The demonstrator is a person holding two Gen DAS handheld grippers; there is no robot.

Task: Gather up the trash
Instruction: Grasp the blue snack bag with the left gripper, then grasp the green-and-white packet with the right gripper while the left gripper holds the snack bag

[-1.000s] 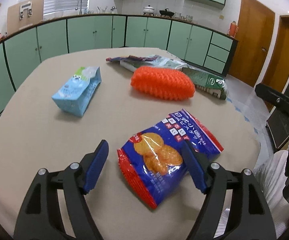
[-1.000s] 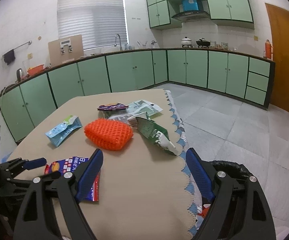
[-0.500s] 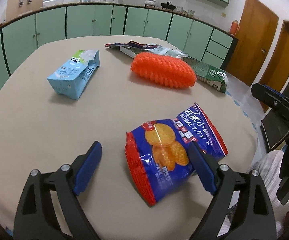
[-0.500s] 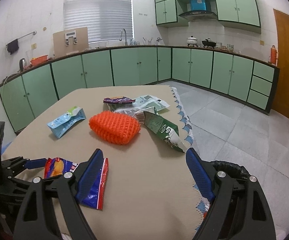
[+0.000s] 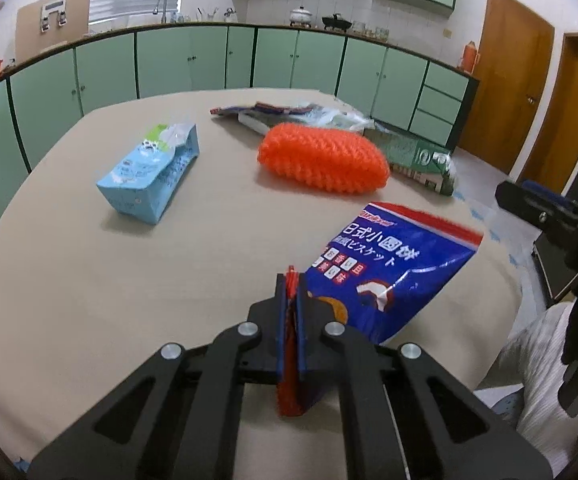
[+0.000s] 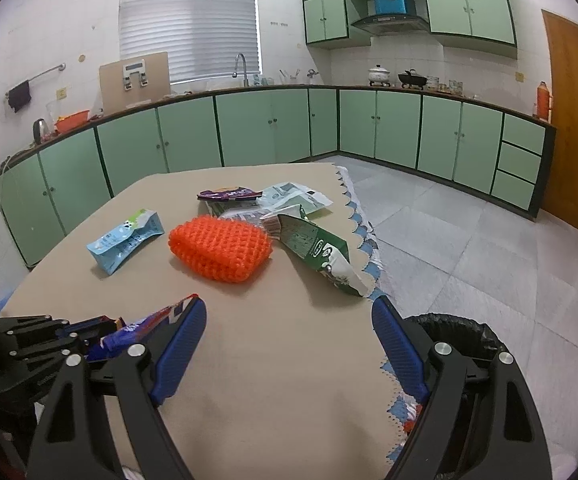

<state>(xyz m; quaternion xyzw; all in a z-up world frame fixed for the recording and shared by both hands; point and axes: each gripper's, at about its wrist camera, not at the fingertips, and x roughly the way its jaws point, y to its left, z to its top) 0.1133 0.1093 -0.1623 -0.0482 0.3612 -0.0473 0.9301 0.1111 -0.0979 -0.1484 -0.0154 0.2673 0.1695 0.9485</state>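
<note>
Left gripper point(image 5: 291, 280) pinches biscuit bag point(image 5: 389, 268) red edge.

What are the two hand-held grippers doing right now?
Left hand-held gripper: shut on the blue biscuit bag.
Right hand-held gripper: open, holding nothing.

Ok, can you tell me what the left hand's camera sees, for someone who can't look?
The left gripper is shut on the red edge of a blue biscuit bag, over a tan table. Farther back lie a light blue packet, an orange spiky sponge and more wrappers.
</note>
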